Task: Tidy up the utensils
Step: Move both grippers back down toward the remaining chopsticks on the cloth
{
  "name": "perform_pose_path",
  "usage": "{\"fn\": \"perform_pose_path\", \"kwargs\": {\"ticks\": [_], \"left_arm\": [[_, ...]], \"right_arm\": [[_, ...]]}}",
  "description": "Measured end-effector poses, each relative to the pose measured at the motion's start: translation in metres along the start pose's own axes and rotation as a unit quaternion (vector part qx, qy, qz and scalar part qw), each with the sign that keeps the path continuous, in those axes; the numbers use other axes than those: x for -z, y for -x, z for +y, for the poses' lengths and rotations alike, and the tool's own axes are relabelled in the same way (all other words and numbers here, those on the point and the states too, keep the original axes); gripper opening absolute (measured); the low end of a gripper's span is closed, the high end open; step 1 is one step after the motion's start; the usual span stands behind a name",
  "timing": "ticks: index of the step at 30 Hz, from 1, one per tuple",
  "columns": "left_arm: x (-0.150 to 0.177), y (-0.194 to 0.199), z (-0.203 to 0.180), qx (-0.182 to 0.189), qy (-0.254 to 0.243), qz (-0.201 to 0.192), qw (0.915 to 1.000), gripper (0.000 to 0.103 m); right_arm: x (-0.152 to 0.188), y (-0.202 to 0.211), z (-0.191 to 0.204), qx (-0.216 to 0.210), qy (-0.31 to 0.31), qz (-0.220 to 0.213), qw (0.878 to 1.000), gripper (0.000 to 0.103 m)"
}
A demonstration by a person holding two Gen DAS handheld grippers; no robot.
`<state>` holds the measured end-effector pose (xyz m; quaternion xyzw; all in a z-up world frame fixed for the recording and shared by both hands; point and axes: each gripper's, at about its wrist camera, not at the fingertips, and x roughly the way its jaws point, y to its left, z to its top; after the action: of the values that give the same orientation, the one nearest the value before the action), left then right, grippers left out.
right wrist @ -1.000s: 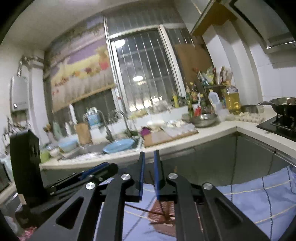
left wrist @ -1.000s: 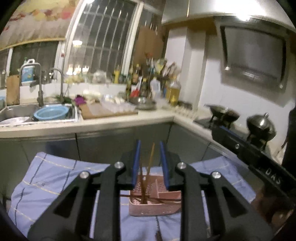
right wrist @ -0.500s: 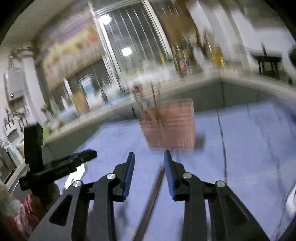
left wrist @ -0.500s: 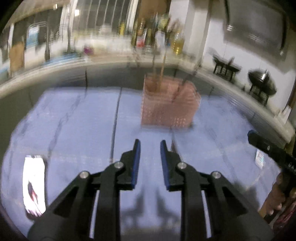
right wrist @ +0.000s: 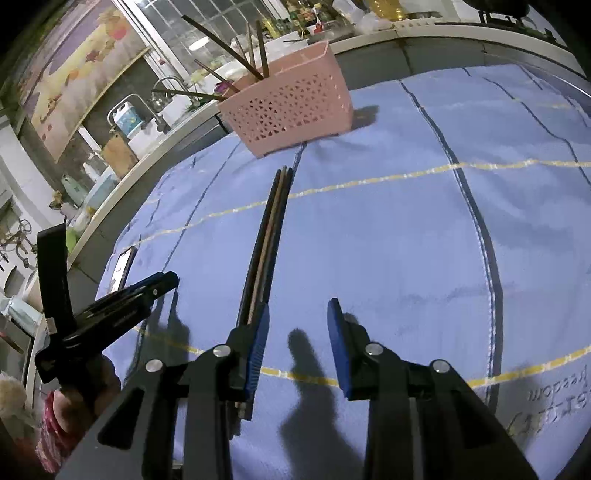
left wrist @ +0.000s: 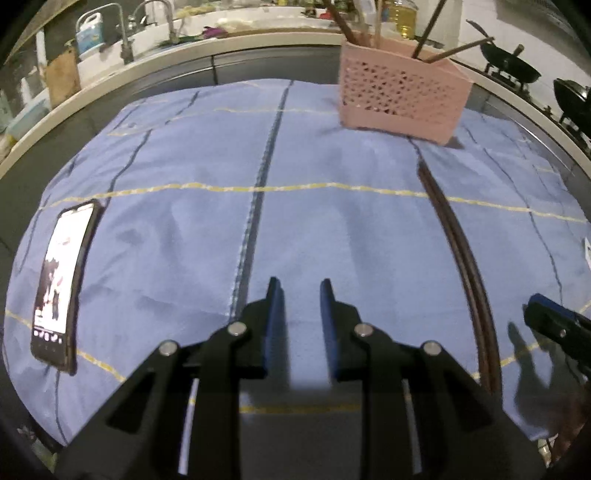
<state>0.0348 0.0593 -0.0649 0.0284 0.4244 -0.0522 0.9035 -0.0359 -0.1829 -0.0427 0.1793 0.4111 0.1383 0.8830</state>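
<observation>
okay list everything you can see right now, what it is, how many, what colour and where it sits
basket: one, pink, perforated, far side of the cloth
chopsticks in basket: several, dark brown, leaning out of the top
chopsticks on cloth: a bundle, count unclear, dark brown, lying flat in front of the basket
phone: one, black, screen lit, left edge of the cloth
cloth: one, blue with yellow and dark lines, covering the table
faucet: one, metal, on the far counter
left gripper: one, black with blue pads, open above the cloth
right gripper: one, black with blue pads, open, beside the bundle's near end
</observation>
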Motion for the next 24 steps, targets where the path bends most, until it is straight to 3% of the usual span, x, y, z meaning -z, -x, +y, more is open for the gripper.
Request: {"fn": "perform_pose_path", "kwargs": {"ticks": [6,14,24], "left_arm": [[-0.002,-0.002,-0.002,-0.020,-0.007,-0.014,0.9997,0.023],[0.000,-0.003,-0.001,-0.047,-0.011,-0.036,0.9982,0.041],[0.000,-0.004,-0.001,-0.050,-0.010,-0.036,0.9980,0.043]], "right_arm": [[0.007,-0.002,-0.005,0.002,0.000,0.006,1.000,0.033],[0.007,-0.006,-0.003,0.003,0.000,0.011,1.000,0.033],[0.007,-0.008,0.007,-0.001,0.014,0.013,1.000,0.033]]}}
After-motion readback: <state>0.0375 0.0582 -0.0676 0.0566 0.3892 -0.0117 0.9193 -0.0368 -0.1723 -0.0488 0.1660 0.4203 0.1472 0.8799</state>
